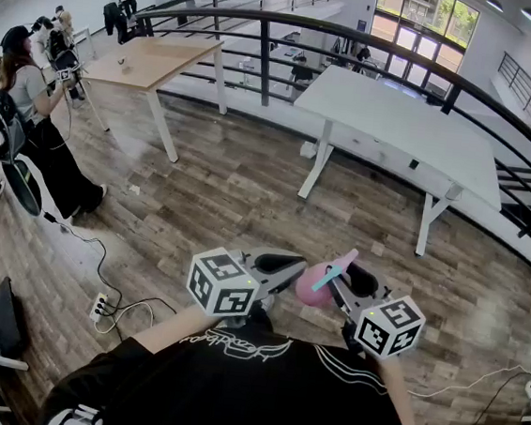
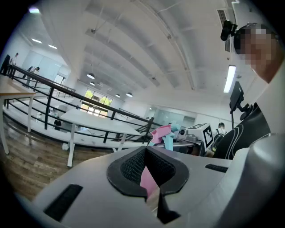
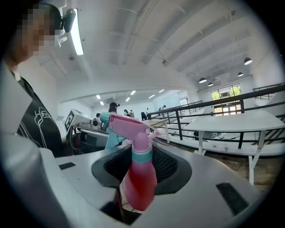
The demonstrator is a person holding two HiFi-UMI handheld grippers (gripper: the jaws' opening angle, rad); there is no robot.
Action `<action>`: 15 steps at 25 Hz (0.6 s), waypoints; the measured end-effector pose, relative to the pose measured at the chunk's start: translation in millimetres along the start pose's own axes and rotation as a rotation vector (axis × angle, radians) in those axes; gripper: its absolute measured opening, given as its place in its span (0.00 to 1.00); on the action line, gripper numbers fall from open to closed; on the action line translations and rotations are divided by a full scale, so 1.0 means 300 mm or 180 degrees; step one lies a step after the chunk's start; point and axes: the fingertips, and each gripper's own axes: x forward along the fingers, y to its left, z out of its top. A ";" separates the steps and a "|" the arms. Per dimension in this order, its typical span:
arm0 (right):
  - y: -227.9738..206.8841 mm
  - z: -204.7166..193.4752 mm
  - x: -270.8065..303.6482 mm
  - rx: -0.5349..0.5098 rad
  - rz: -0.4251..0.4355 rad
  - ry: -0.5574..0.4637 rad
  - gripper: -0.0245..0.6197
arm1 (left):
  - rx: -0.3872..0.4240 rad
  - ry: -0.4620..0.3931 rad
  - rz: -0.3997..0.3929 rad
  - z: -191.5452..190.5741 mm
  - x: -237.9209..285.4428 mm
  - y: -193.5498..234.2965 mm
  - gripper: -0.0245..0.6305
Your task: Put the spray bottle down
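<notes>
The pink spray bottle with a teal collar and teal trigger stands upright in my right gripper, whose jaws are shut on its body. In the head view the bottle sticks out to the left of the right gripper, close in front of my chest and high above the floor. My left gripper is level beside it, its tips almost at the bottle. From the left gripper the bottle's pink head shows past the closed jaws. A pale pink sliver shows in their slit; what it is I cannot tell.
A white table stands ahead on the wood floor, with a wooden table farther left. A dark curved railing runs behind them. People stand at the left. A power strip with cables lies on the floor at lower left.
</notes>
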 end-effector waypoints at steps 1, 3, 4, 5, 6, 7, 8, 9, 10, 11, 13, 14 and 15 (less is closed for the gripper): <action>0.001 0.002 -0.004 -0.0004 -0.0001 -0.0008 0.26 | 0.0005 -0.0003 0.0000 0.001 0.001 -0.004 0.05; 0.000 0.004 -0.011 -0.0015 -0.0007 -0.0021 0.25 | 0.0015 -0.0006 -0.0003 0.002 0.006 -0.010 0.05; -0.003 0.003 -0.014 -0.0021 -0.0014 -0.0023 0.25 | 0.0017 -0.0005 -0.0006 0.003 0.010 -0.011 0.05; -0.007 0.001 -0.017 -0.0024 -0.0021 -0.0020 0.25 | 0.0016 -0.0002 -0.0009 0.002 0.014 -0.013 0.05; -0.010 -0.002 -0.021 -0.0024 -0.0025 -0.0014 0.25 | 0.0012 0.0002 -0.0013 0.001 0.018 -0.014 0.05; -0.012 -0.005 -0.025 -0.0022 -0.0026 -0.0005 0.25 | 0.0005 0.0007 -0.0016 -0.001 0.021 -0.017 0.05; -0.013 -0.007 -0.029 -0.0020 -0.0028 0.0005 0.25 | -0.0002 0.0012 -0.0019 -0.002 0.023 -0.021 0.05; -0.014 -0.008 -0.034 -0.0020 -0.0033 0.0015 0.25 | -0.0007 0.0013 -0.0022 -0.002 0.024 -0.026 0.05; -0.015 -0.008 -0.038 -0.0022 -0.0043 0.0022 0.25 | -0.0009 0.0011 -0.0026 -0.001 0.025 -0.030 0.05; -0.017 -0.007 -0.041 -0.0022 -0.0054 0.0025 0.25 | -0.0008 0.0005 -0.0028 0.002 0.024 -0.032 0.05; -0.020 -0.005 -0.038 0.0003 -0.0060 0.0007 0.25 | -0.0005 -0.0006 -0.0026 0.005 0.021 -0.030 0.05; -0.022 -0.004 -0.036 0.0037 -0.0051 -0.0011 0.25 | -0.0007 -0.0008 -0.0020 0.003 0.018 -0.026 0.05; -0.024 -0.005 -0.035 0.0077 -0.0038 -0.0028 0.25 | -0.0015 -0.0008 -0.0012 0.000 0.017 -0.021 0.05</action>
